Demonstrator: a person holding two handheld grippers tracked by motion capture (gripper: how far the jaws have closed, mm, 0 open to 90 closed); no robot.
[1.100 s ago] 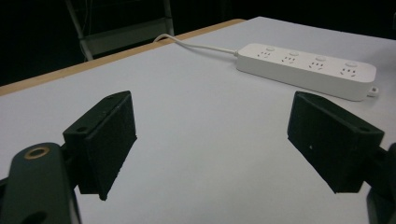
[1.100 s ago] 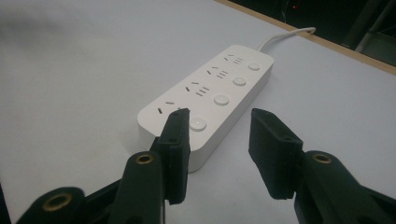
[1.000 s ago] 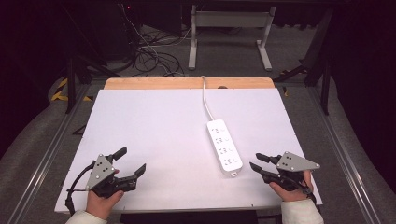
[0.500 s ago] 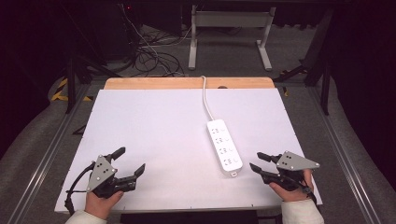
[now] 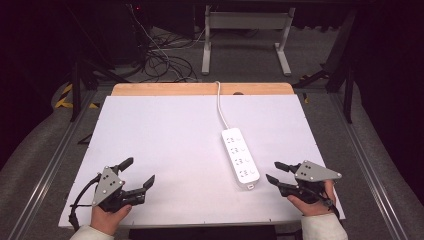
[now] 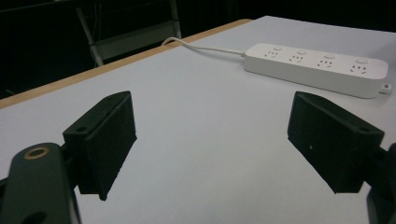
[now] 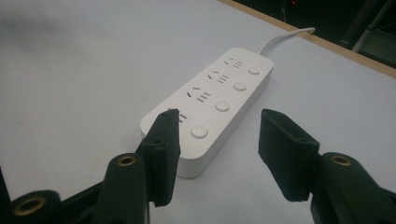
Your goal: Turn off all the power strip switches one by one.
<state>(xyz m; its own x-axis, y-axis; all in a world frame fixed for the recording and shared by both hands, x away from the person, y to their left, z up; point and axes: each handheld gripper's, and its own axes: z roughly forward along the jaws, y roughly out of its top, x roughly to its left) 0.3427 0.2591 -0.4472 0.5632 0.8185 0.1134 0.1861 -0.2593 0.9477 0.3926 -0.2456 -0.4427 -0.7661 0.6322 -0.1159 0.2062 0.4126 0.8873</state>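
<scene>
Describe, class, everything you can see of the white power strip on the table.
The power strip is a long white block with rounded corners, seemingly smooth plastic. It has four socket sets, each with a round button beside it. It lies flat on the white table, right of centre, nothing plugged in. Its white cable runs off the far edge. The right tool is open near its near end, not touching.

One white power strip (image 5: 240, 158) lies on the table (image 5: 165, 145), right of centre, with four sockets and four round buttons. Two tongs sit at the near edge: the left tongs (image 5: 138, 175) and the right tongs (image 5: 275, 172).
</scene>
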